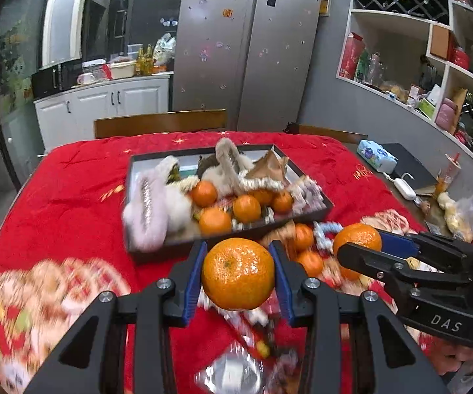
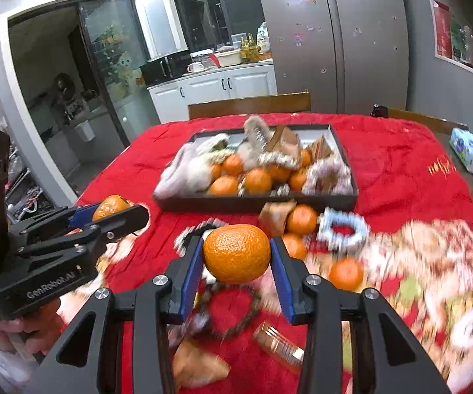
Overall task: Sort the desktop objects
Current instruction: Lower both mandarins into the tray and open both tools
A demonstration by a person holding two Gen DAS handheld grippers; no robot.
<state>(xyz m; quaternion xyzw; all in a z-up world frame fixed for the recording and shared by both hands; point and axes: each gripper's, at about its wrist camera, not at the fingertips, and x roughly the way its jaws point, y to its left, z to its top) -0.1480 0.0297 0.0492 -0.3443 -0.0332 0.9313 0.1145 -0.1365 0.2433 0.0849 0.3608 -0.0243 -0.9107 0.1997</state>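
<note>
Your left gripper (image 1: 238, 272) is clamped on 1 orange (image 1: 238, 274), lifted above the red cloth (image 1: 72, 203) near the front edge of the table, just short of the tray's near rim. Your right gripper (image 2: 236, 256) is squeezed on a 2nd orange (image 2: 236, 252) at about the same height, close beside the left one.

What could go wrong: both fruits are round and smooth-skinned, held only at their sides by the blue pads (image 1: 193, 279), so a quick swing could roll 1 out. The 2 tools sit near each other, and crossing paths toward the tray (image 1: 315, 215) could knock them together. The tray is already crowded with oranges and fluffy hair clips, so a dropped fruit may bounce off the pile and over the rim.

Each held orange looks firm, bright and dimpled, the left one showing its stem end. More oranges (image 2: 302, 218) lie loose on the cloth between the tray's front edge and your tools.
</note>
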